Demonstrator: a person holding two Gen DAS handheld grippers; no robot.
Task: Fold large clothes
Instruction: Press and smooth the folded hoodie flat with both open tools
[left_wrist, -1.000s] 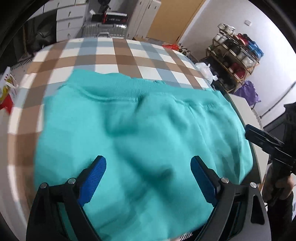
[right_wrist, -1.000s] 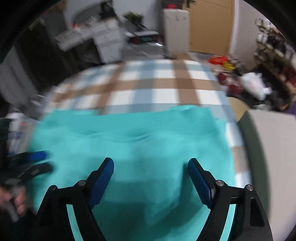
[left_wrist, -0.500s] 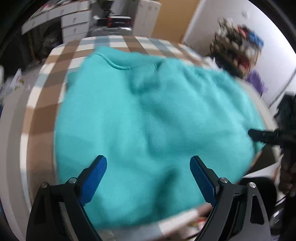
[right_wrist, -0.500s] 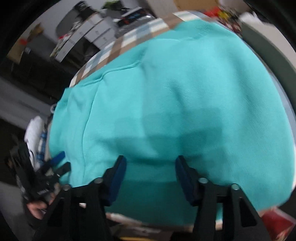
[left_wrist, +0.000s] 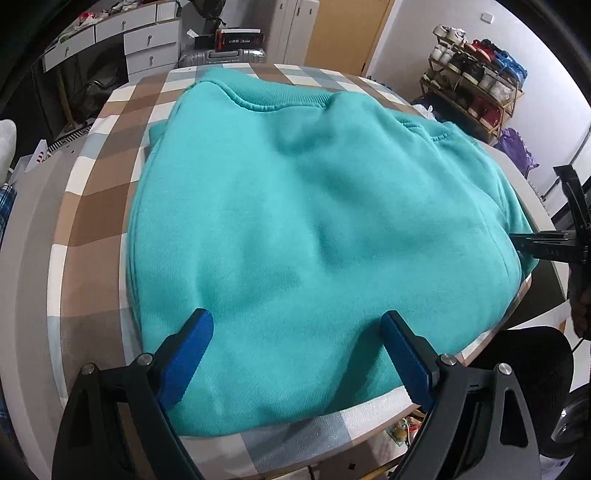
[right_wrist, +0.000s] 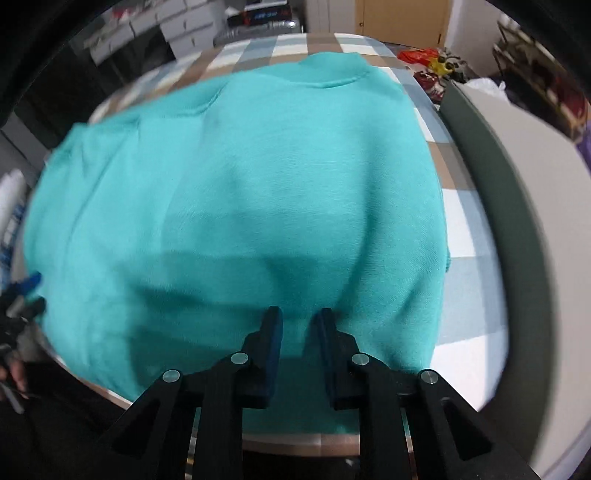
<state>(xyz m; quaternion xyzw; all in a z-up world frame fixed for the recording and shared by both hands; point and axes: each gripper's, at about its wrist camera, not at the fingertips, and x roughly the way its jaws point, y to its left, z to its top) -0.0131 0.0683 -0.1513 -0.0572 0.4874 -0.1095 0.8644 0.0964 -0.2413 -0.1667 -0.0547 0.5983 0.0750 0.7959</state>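
Right gripper first: its jaws are closing, pads narrowed to a slim gap with a pinch of teal fabric between them at the near hem of the sweatshirt. Whether the pads already press the cloth cannot be told. The left gripper hangs released, blue pads spread wide above the near edge of the sweatshirt, gripping nothing. The garment lies folded on the checked tablecloth, ribbed collar at the far side. Beyond the table stand a white drawer unit and a shoe rack.
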